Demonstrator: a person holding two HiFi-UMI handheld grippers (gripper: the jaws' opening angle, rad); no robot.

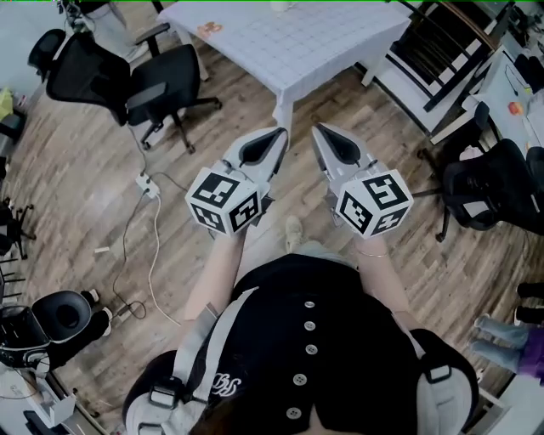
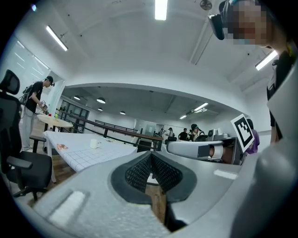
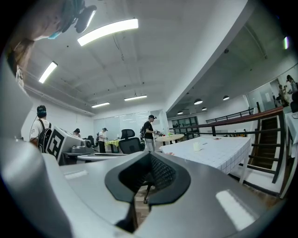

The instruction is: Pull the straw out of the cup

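A small white cup (image 2: 95,144) stands on the white gridded table (image 1: 297,42) ahead of me; it also shows as a small white cup (image 3: 197,146) in the right gripper view and at the top edge of the head view as the cup (image 1: 278,5). It is too small for me to make out a straw. My left gripper (image 1: 280,132) and right gripper (image 1: 316,129) are held side by side, level, pointing at the table and well short of it. Both have their jaws together with nothing between them, as seen on the left gripper (image 2: 151,153) and the right gripper (image 3: 150,154).
Black office chairs (image 1: 161,85) stand left of the table and another chair (image 1: 493,183) is at the right. A power strip with cables (image 1: 149,185) lies on the wooden floor. A dark railing and steps (image 1: 450,51) are behind the table. People stand in the background (image 3: 150,130).
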